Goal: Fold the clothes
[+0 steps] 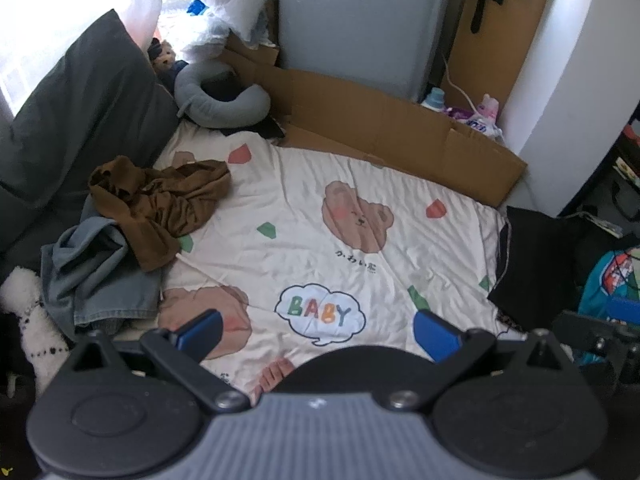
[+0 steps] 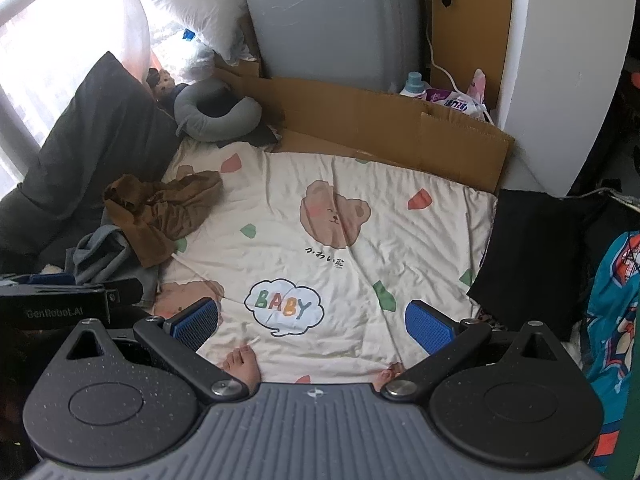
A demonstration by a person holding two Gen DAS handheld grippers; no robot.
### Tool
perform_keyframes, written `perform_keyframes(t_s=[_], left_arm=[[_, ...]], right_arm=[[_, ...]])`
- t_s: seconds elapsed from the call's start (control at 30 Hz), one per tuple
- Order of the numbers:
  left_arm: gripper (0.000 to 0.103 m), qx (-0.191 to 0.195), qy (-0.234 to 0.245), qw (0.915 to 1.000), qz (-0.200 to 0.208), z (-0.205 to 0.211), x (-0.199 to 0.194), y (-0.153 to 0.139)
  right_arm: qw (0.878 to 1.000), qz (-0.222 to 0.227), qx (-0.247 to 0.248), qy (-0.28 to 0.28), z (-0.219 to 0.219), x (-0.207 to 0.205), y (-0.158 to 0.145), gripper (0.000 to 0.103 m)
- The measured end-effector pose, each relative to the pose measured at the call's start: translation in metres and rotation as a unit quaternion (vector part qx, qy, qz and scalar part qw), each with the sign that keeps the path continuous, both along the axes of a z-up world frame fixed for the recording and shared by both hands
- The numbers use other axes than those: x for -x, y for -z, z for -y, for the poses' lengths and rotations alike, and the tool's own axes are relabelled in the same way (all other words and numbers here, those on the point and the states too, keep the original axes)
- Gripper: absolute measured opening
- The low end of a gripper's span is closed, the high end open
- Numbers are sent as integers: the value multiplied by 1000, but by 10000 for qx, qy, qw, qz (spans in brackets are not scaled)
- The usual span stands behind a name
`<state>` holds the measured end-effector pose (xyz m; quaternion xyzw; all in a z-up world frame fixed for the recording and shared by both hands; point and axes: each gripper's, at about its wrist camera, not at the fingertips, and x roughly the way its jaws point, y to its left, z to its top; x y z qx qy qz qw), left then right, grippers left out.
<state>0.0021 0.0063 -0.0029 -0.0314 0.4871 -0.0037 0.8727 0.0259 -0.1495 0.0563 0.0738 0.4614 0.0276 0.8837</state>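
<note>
- The left claw (image 1: 316, 334) hangs above the bear-print sheet (image 1: 360, 200), its blue pads wide apart and holding nothing.
- The right claw (image 2: 314, 322) hangs likewise, spread and empty.
- A crumpled brown garment (image 1: 164, 200) lies at the bed's left edge, draped partly over a grey-blue one (image 1: 92, 272), possibly jeans.
- Black cloth (image 2: 532, 256) lies flat at the right edge.

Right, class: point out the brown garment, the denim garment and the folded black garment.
brown garment (image 1: 168, 204), left wrist view, middle of the crumpled heap
denim garment (image 1: 100, 280), left wrist view, its flat lower part
folded black garment (image 2: 532, 248), right wrist view, its centre
</note>
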Motion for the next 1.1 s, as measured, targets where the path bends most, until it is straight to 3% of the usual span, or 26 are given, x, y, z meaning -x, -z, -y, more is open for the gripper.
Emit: perform_keyframes(t_s=[0.23,0.67,1.1], left_arm=[[103,39,40,10000,26,3,0,0],[103,-71,-19,9999,124,5,1,-2],[103,-102,-39,9998,191,3,7,0]], right_arm=[[10000,24,42,-40,-12,1,-1,102],[9960,-364,-810,-100,12,-3,9,102],[9996,-198,-166,-148,2,3,1,102]])
